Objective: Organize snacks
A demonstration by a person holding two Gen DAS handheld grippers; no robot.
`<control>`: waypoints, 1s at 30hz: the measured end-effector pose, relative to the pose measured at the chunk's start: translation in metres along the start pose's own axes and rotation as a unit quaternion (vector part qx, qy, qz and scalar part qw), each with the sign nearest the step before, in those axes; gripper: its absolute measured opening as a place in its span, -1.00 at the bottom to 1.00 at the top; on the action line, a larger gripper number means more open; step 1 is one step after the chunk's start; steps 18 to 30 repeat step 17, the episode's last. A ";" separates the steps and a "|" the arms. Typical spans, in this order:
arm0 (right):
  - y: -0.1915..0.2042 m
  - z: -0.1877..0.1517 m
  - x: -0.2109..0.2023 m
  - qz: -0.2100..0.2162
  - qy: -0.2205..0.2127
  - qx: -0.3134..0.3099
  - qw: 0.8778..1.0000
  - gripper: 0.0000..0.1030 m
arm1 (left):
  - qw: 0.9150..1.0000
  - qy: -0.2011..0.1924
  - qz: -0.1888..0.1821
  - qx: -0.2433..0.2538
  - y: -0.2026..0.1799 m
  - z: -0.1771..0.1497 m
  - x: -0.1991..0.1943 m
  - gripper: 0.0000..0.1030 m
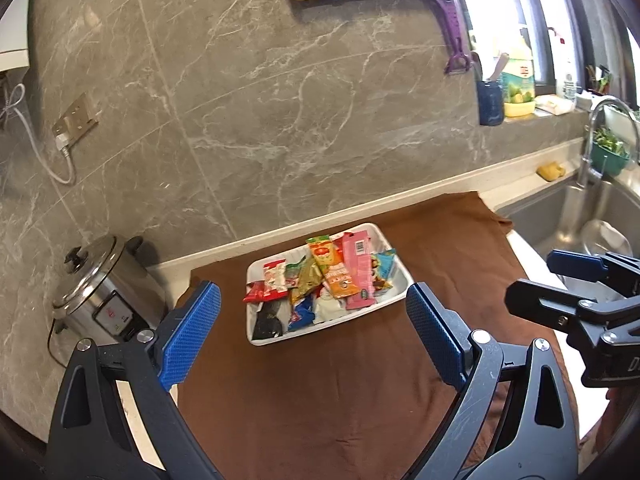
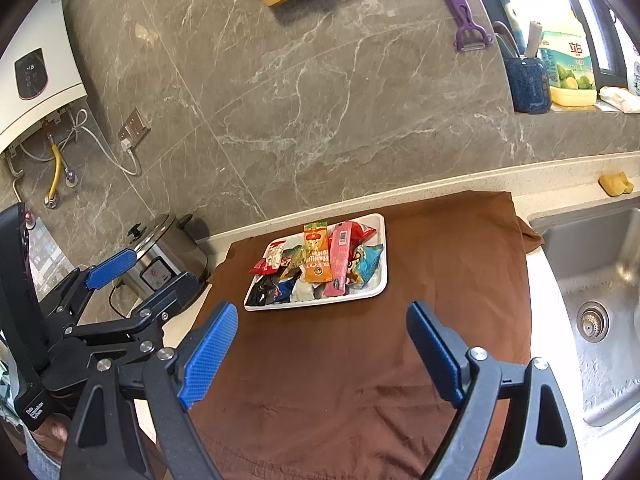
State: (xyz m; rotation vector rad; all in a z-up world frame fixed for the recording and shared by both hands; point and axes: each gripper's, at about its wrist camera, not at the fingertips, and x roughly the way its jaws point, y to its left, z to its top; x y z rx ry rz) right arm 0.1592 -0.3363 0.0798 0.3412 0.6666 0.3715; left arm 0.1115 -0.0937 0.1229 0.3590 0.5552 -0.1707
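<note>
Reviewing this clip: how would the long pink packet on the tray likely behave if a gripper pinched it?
The pink packet looks thin and glossy, so probably light, a bit slippery, and bendy rather than stiff. It lies atop other snacks in the white tray, so lifting it may shift neighbours like the orange packet.

Readable text: "Data Acquisition System" in white on the black handle (image 2: 35, 412) of the left gripper, bottom left of the right wrist view. Pink snack packet (image 2: 339, 258) in the white tray (image 2: 378, 286) carries a barcode, digits too small to read. Yellow bottle (image 2: 570, 70) on the sill has large Chinese characters on its label, not legible; other packet print is blurred.
</note>
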 end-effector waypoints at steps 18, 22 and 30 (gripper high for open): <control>0.005 -0.005 0.005 0.004 0.015 0.004 1.000 0.80 | 0.998 -0.013 0.056 0.030 -0.005 -0.017 -0.010 0.83; 0.005 -0.005 0.005 0.004 0.015 0.004 1.000 0.80 | 0.998 -0.013 0.056 0.030 -0.005 -0.017 -0.010 0.83; 0.005 -0.005 0.005 0.004 0.015 0.004 1.000 0.80 | 0.998 -0.013 0.056 0.030 -0.005 -0.017 -0.010 0.83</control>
